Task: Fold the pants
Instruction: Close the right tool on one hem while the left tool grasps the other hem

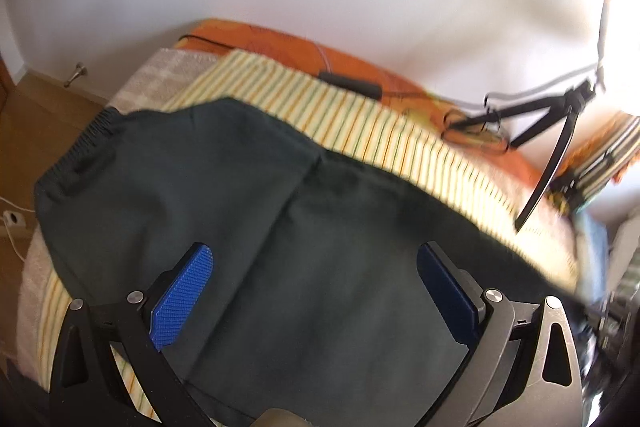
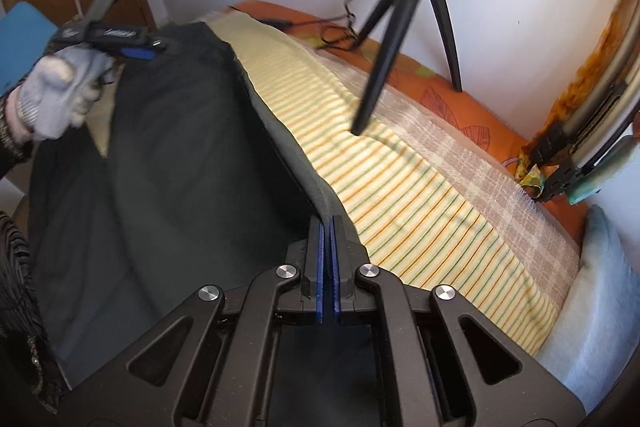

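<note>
Dark green-black pants lie spread on a striped yellow sheet, with the elastic waistband at the left. My left gripper is open just above the cloth, its blue pads wide apart and holding nothing. In the right wrist view the pants stretch away to the upper left. My right gripper is shut on the pants' folded edge, lifting it into a ridge. The left gripper also shows far left, held by a gloved hand.
A black tripod stands on the bed behind the pants, also in the left wrist view. An orange cover and cables lie by the white wall. A light blue pillow is at the right. A wooden floor is left.
</note>
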